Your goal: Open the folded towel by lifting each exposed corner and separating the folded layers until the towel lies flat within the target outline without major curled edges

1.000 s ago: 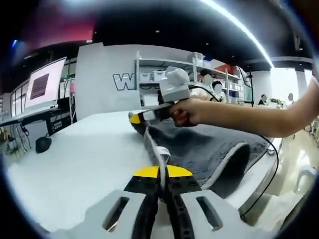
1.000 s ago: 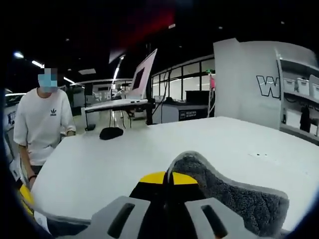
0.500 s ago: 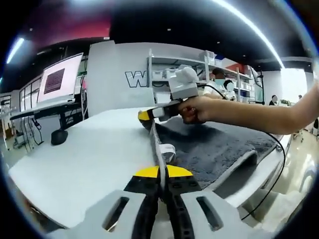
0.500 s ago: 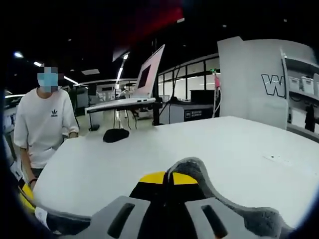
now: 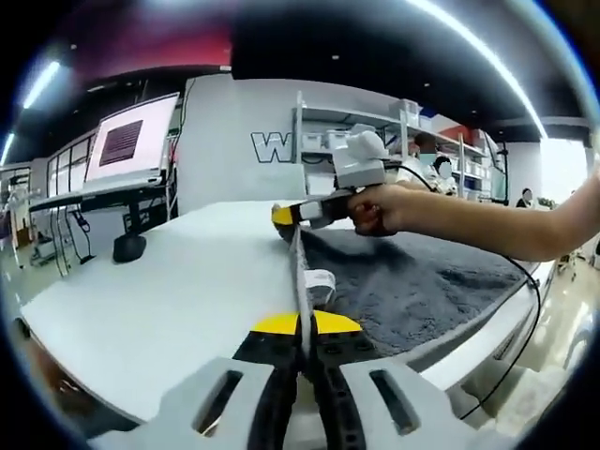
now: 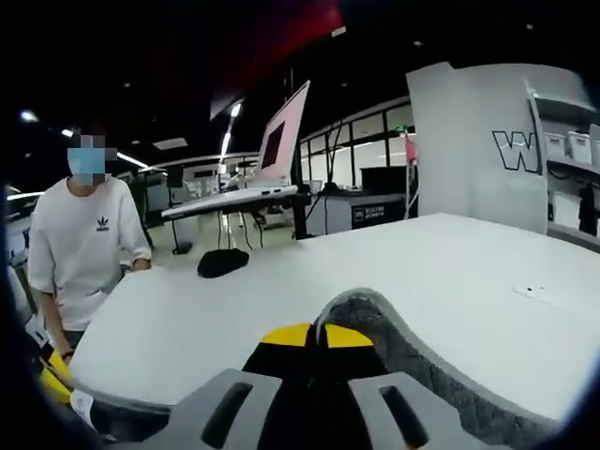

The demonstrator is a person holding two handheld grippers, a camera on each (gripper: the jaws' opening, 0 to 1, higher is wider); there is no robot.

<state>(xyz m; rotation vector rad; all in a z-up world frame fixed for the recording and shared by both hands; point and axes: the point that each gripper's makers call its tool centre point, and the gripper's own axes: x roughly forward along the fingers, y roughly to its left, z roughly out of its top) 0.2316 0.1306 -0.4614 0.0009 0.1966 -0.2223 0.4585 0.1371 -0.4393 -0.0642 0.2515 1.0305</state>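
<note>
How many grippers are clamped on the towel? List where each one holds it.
2. The left gripper pinches the gray towel at its near edge; the right gripper pinches the far end of that same edge, above the white table.

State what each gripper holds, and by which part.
Both hold the grey towel by its pale edge: the left gripper near the white tag, the right gripper at a corner.

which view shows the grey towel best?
Left gripper view: the grey towel spreads across the white table, its edge stretched between the left gripper and the right gripper. Right gripper view shows one pinched towel corner up close.
</note>
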